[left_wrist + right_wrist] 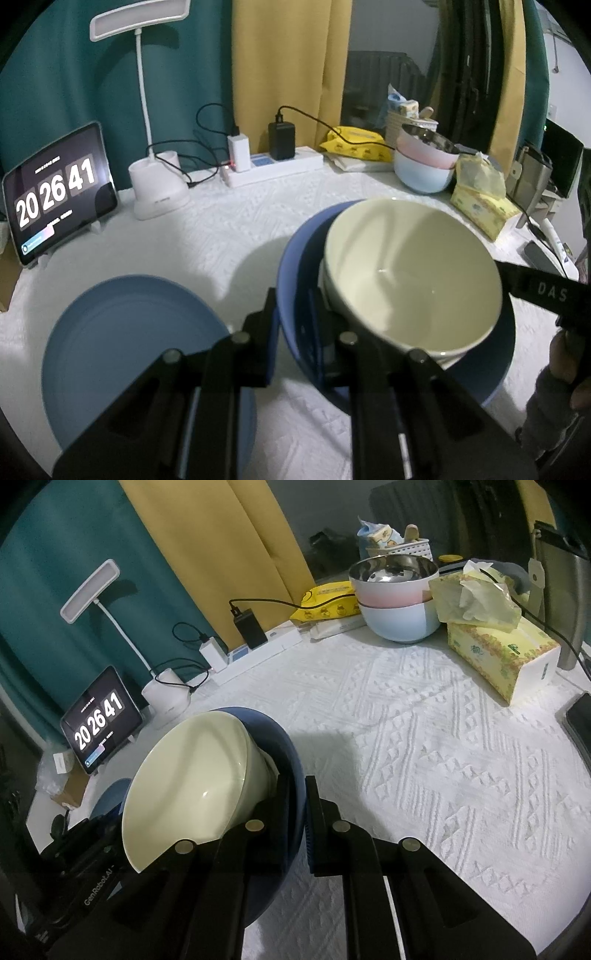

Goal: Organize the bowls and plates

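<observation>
A dark blue plate (pixel 295 258) carries a cream bowl (pixel 410 273) and is held tilted above the white tablecloth. My left gripper (pixel 293 317) is shut on the plate's near-left rim. My right gripper (pixel 297 797) is shut on the opposite rim of the same plate (pixel 273 731), with the cream bowl (pixel 192 775) leaning to its left; its black finger (pixel 535 291) shows at the right of the left wrist view. A lighter blue plate (pixel 129 347) lies flat on the cloth at the lower left.
A stack of bowls, steel in pink in pale blue (pixel 397 598), stands at the back. A tissue box (pixel 498 653), yellow wipes pack (pixel 325 602), power strip with chargers (pixel 273 166), desk lamp (pixel 159 184) and tablet clock (pixel 59 192) line the table's far edge.
</observation>
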Demonstrator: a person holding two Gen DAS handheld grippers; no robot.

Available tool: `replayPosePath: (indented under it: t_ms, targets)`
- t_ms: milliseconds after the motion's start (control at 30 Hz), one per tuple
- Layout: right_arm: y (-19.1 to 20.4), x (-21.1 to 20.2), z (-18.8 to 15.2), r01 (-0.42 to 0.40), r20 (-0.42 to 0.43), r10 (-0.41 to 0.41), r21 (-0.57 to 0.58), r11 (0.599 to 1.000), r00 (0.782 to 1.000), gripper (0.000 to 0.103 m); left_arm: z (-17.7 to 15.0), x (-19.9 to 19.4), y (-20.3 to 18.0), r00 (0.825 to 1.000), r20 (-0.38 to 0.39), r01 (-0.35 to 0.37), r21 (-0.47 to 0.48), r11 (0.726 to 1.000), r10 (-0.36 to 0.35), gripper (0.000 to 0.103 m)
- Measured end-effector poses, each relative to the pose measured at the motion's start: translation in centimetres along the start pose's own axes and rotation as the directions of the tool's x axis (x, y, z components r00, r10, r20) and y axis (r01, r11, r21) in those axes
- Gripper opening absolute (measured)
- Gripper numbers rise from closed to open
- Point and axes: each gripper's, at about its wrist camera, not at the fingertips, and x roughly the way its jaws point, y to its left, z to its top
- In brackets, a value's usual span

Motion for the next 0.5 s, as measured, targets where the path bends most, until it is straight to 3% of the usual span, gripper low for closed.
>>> replayPosePath:
  t_ms: [500]
  targets:
    - [0.6, -1.7, 0.6, 0.005, 0.037, -0.005, -0.005, 1.000, 0.999, 0.010, 0.5, -1.3, -0.2, 0.999, 0.030, 0.011, -0.005, 1.000, -0.011, 0.014]
